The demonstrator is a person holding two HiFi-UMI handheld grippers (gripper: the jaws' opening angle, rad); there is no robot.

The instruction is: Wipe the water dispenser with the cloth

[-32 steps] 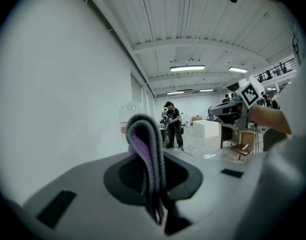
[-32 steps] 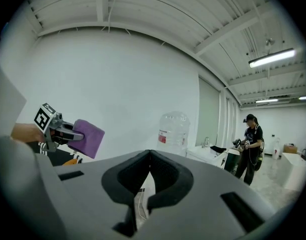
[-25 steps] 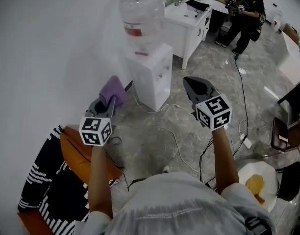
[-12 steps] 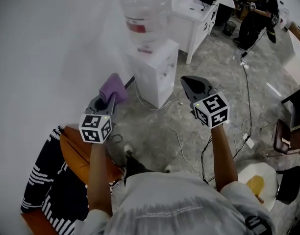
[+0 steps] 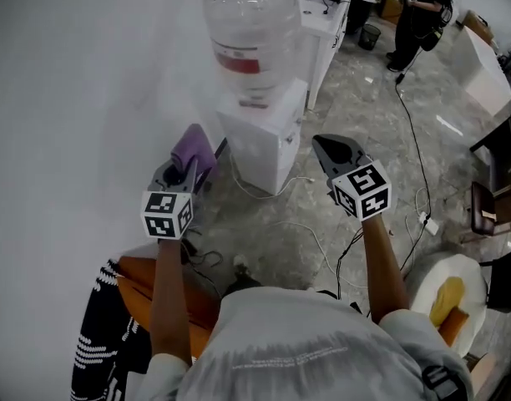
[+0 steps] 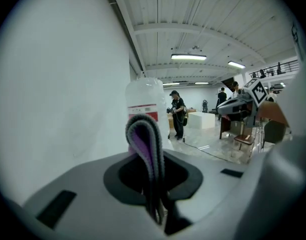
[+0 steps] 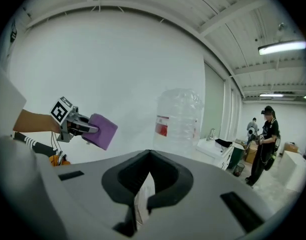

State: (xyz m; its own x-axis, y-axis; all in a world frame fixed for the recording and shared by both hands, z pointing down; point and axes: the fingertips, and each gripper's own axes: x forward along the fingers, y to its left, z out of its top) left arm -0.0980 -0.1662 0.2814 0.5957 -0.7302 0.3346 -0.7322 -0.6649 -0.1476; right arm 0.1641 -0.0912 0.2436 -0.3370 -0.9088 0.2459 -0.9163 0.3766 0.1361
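Observation:
A white water dispenser (image 5: 264, 136) with a clear bottle (image 5: 251, 32) bearing a red label stands against the wall, ahead of both grippers. My left gripper (image 5: 182, 174) is shut on a folded purple cloth (image 5: 193, 149), held in the air left of the dispenser and short of it. The cloth (image 6: 145, 144) stands up between the jaws in the left gripper view, with the bottle (image 6: 145, 101) behind it. My right gripper (image 5: 337, 153) is shut and holds nothing, right of the dispenser. The right gripper view shows the cloth (image 7: 102, 130) and the bottle (image 7: 180, 119).
Cables (image 5: 306, 232) trail over the marble floor below the grippers. A white cabinet (image 5: 322, 15) stands behind the dispenser. A person (image 5: 418, 15) stands at the far right. An orange seat (image 5: 168, 286) with a striped cloth lies at lower left, a chair (image 5: 489, 211) at right.
The view has closed in on the dispenser, which is now larger and nearer. Both grippers keep their pose, the left still holding the cloth.

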